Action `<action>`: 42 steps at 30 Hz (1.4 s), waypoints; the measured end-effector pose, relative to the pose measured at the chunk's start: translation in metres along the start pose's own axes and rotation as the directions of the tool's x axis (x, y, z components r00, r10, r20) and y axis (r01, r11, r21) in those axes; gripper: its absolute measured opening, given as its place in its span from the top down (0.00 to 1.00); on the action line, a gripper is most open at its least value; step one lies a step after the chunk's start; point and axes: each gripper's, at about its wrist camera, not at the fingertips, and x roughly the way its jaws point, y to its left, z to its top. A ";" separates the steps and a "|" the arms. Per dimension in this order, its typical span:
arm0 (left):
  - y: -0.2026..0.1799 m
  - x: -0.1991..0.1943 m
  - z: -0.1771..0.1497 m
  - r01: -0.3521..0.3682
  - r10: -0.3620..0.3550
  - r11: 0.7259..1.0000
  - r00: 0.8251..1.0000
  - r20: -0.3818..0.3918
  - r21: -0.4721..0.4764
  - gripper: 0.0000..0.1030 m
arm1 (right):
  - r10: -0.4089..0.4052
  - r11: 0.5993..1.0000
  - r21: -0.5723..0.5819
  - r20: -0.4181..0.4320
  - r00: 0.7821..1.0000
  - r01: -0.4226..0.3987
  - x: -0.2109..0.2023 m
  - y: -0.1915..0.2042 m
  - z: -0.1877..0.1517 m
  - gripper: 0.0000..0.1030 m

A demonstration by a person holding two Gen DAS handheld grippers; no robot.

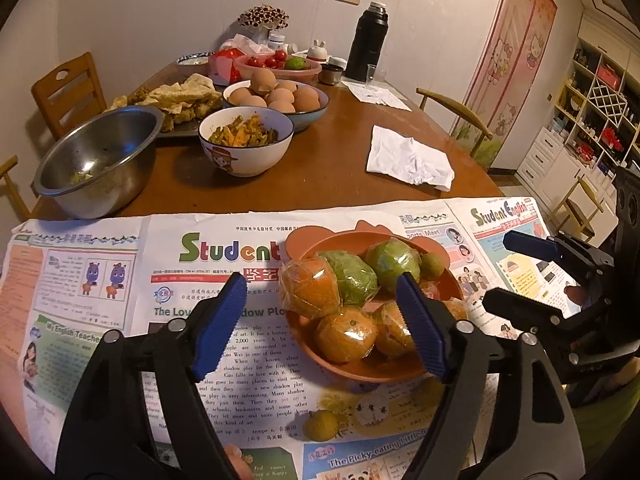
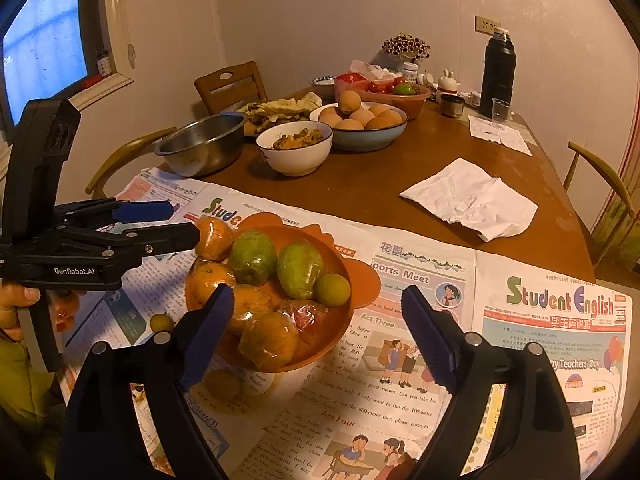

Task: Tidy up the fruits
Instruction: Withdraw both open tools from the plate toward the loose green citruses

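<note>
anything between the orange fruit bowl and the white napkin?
Only flat newspaper and then bare wooden table lie between the orange bowl and the crumpled white napkin. Nothing stands there; the right wrist view shows it best.

Newspaper [image 2: 552,300] reads "Student English" — left gripper [image 2: 176,224] body, "GenRobot.AI".

2 green fruits [image 2: 252,257], 2 small limes [image 2: 331,289], 1 bowl [image 2: 362,280]

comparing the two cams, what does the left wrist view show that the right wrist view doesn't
Only the left wrist view shows the Hello Kitty door curtain and the shelving unit. Only the right wrist view shows the window and the red wrapped fruit in the bowl. Both show the orange fruit bowl on the newspaper, the loose small green fruit beside it, and both claws open.
</note>
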 end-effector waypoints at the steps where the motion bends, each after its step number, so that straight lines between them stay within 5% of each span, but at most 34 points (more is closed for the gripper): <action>1: 0.000 -0.002 0.001 0.000 0.000 1.000 1.000 0.004 -0.003 0.29 | 0.001 1.000 -0.001 0.002 1.000 -0.001 -0.001 0.001 0.000 0.16; 13: -0.002 -0.022 -0.002 -0.018 0.019 1.000 0.999 0.040 -0.013 0.11 | -0.006 1.000 -0.016 0.033 0.999 0.007 -0.022 0.011 -0.002 0.09; 42: 0.002 -0.046 -0.031 -0.034 0.035 0.999 0.999 0.035 -0.034 0.10 | -0.005 1.000 -0.025 0.032 0.999 0.006 -0.038 0.030 -0.020 0.07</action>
